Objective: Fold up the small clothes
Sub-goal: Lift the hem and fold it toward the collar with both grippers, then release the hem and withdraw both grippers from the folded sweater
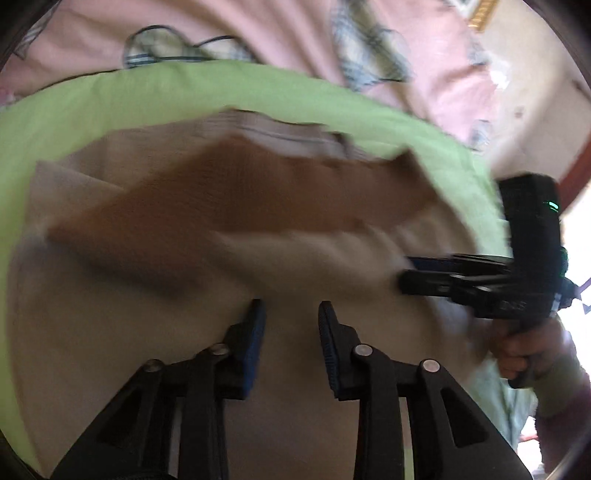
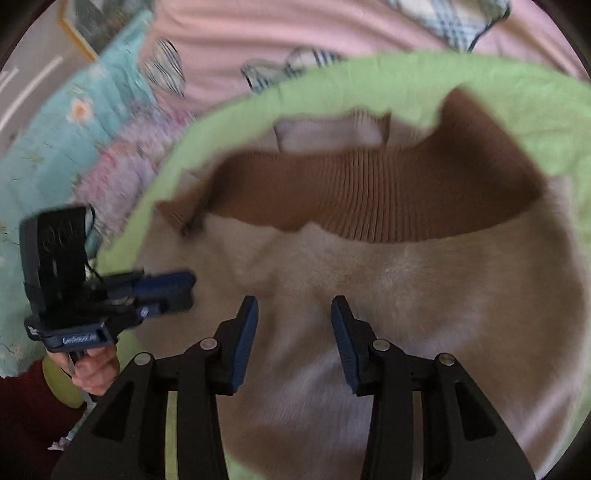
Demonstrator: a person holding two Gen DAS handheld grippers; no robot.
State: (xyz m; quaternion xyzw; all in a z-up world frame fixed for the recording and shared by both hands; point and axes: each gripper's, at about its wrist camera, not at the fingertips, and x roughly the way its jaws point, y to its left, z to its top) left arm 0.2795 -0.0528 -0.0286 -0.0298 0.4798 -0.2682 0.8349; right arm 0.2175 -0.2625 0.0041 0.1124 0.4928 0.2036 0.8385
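Note:
A small beige fuzzy garment with a brown ribbed band lies spread on a light green cloth. My left gripper hovers over the beige part with its jaws apart and nothing between them. It also shows from the side at the garment's left edge in the right wrist view. My right gripper stands open over the beige fabric and holds nothing. In the left wrist view it reaches in from the right. Both views are blurred.
Beyond the green cloth lies a pink bedsheet with plaid patches. A teal flowered quilt is bunched at the left. A person's hand grips each handle. A pale wall rises at the right.

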